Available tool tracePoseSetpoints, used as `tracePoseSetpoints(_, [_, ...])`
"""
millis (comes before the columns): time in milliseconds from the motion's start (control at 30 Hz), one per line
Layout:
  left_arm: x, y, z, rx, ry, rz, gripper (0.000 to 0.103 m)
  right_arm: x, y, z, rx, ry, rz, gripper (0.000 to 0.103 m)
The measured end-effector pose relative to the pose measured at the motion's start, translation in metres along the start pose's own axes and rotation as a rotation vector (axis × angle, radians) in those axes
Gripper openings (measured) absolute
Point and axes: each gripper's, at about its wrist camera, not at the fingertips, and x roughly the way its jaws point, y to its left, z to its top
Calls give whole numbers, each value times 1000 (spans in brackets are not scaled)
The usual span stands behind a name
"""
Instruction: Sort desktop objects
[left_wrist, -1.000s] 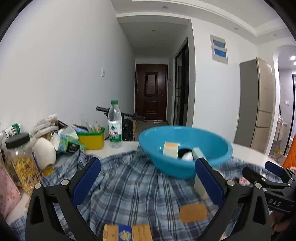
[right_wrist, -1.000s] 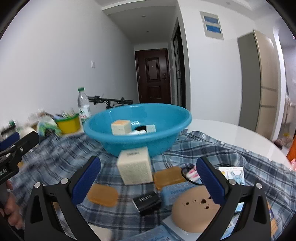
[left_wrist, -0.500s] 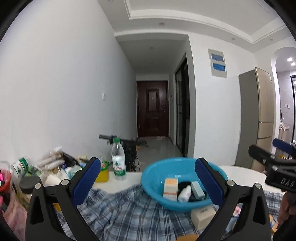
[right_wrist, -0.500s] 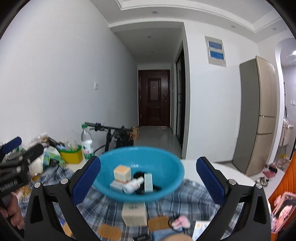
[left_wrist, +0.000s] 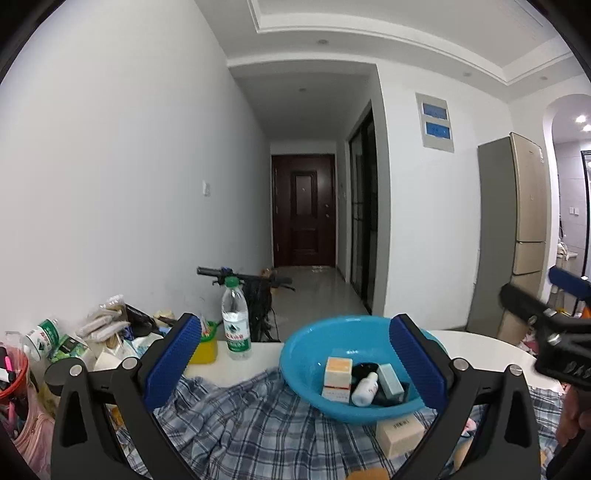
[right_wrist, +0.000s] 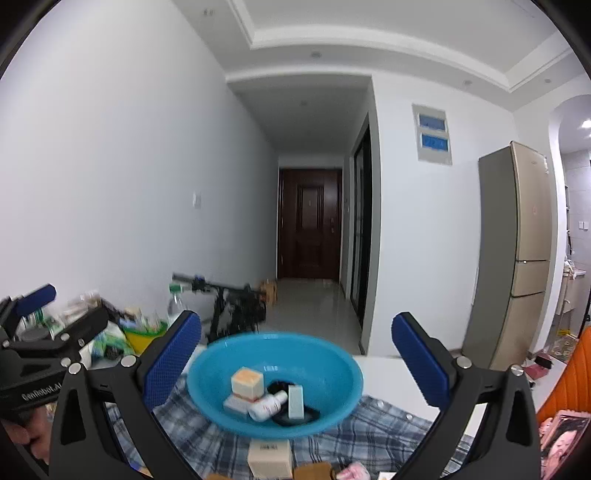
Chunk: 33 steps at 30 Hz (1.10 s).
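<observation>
A blue plastic basin (left_wrist: 303, 354) (right_wrist: 332, 365) stands on a plaid cloth (left_wrist: 236, 428) on a white table. It holds an orange-topped white box (left_wrist: 337, 373) (right_wrist: 246, 382), a small white bottle (left_wrist: 364, 384) (right_wrist: 267, 404), a pale teal box (left_wrist: 389, 380) (right_wrist: 295, 400) and a black item. A cream box (left_wrist: 400, 435) (right_wrist: 269, 459) lies on the cloth in front of the basin. My left gripper (left_wrist: 295, 369) is open and empty, raised above the table. My right gripper (right_wrist: 297, 369) is open and empty, also raised.
At the left stand a water bottle (left_wrist: 235, 325), a yellow tub (left_wrist: 205, 347), packets, jars and a red cup (left_wrist: 11, 376). A bicycle handlebar (left_wrist: 236, 275) sits behind the table. A fridge (left_wrist: 517, 236) stands at the right. An orange chair edge (right_wrist: 569, 384) shows at far right.
Both grippers have risen and tilted up away from the cloth. The items on the cloth have dropped toward the bottom of each view. Both stay open and empty.
</observation>
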Motion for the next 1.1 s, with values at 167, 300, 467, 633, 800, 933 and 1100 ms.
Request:
tracePoseSetpoints(167, [19,-4,-2,40,70,36,103,21,4,-4,-22,101,20,103])
tracePoseSetpoints(300, [40,-9,-12,69,162,-1,103,28,13,-7,-114,138,-72,103])
tracePoseSetpoints(467, [67,-12,-33,68,295,-36,103,47,7,-20,-83,253,-4,103])
tracePoseSetpoints(633, [87,-13,-45,44,397,-75,103,73,-3,-42,-36,391,30,103])
tracePoseSetpoints(800, [96,-13,-53,67,412,-41,103,91,-10,-59,-14,493,-16,103])
tracePoseSetpoints(933, [98,-12,-55,69,418,-33,103,94,-12,-64,-4,508,0,103])
tracePoseSetpoints(1100, [96,-11,-54,58,411,-36,103,93,-10,-62,-14,505,1,103])
